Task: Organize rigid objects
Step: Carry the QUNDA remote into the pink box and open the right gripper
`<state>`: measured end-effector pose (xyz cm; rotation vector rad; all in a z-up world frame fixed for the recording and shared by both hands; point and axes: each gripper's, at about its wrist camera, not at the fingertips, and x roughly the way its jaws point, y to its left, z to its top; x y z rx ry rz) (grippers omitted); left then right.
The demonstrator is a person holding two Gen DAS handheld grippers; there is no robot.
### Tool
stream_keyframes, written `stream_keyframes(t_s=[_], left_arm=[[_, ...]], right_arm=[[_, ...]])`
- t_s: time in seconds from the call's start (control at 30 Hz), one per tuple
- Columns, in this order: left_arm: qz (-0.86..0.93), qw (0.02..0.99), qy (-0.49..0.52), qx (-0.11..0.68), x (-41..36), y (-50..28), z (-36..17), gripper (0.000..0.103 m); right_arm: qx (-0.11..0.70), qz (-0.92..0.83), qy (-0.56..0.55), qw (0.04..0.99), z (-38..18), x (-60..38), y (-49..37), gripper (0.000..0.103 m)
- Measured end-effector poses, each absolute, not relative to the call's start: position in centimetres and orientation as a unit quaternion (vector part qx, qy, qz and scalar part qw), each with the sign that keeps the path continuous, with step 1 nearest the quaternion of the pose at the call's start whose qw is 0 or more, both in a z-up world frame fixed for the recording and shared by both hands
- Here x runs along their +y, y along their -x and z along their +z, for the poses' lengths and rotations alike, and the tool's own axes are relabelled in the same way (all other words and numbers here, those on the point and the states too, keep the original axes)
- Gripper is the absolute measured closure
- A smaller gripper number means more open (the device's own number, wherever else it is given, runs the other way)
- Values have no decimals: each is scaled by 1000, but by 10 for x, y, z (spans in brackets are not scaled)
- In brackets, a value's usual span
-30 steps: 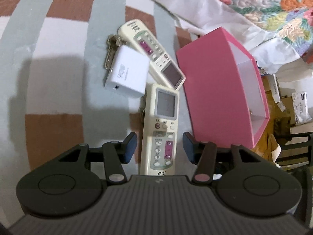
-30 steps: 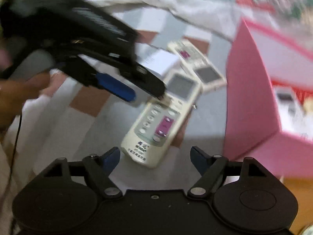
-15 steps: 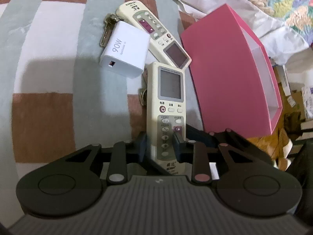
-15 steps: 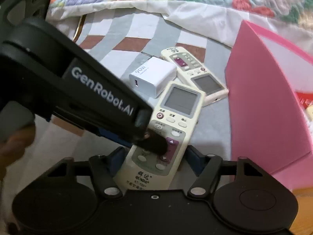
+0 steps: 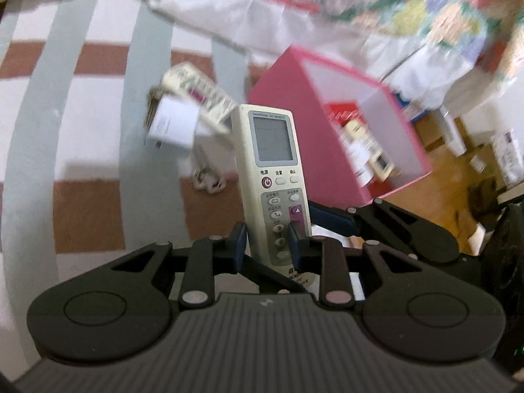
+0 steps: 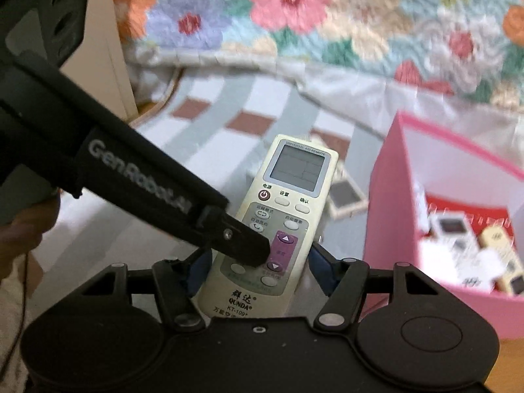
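Both grippers hold one cream air-conditioner remote [image 5: 274,170], lifted off the striped bedspread. My left gripper [image 5: 266,244] is shut on its lower part, top and bottom faces. My right gripper [image 6: 258,268] is shut on its sides; the remote [image 6: 288,203] stands up between its fingers, with the left gripper's finger across the buttons. A second cream remote [image 5: 199,96], a white charger block [image 5: 172,126] and keys lie on the bedspread behind. The open pink box [image 5: 330,150] stands to the right, with remotes inside [image 6: 471,255].
A flowered quilt [image 6: 294,9] is bunched along the far side of the bed. A small white cable piece [image 5: 208,180] lies on the bedspread. Cardboard boxes and clutter [image 5: 471,154] sit on the floor beyond the pink box.
Both grippers closed on the near remote and lifted it off the bedspread; the view now tilts up toward the quilt and the box's open top.
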<state>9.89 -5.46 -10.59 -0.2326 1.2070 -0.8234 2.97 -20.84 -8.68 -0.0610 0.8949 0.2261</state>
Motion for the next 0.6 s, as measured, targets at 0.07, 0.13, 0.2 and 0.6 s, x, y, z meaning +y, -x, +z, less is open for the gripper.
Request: stream_keyframes(t_s=[0.07,0.13,0.2,0.6], left_arm=[[-384,745,97,536,-58,-98,-92,77],[-390,748,91,529,-65,-98,-79,77],[-398,754,76,516,-76,-99,-66,77],[-444,718,28,535,-192,-130,-22,77]], right_arm=[[418,110,38,901,-76,-213,-30,33],[408,106,39,906,-64,-221,-30,33],[401,101,32,910,-54,-232,-32,33],[409,16,-103,907,-15,-335,-47,33]])
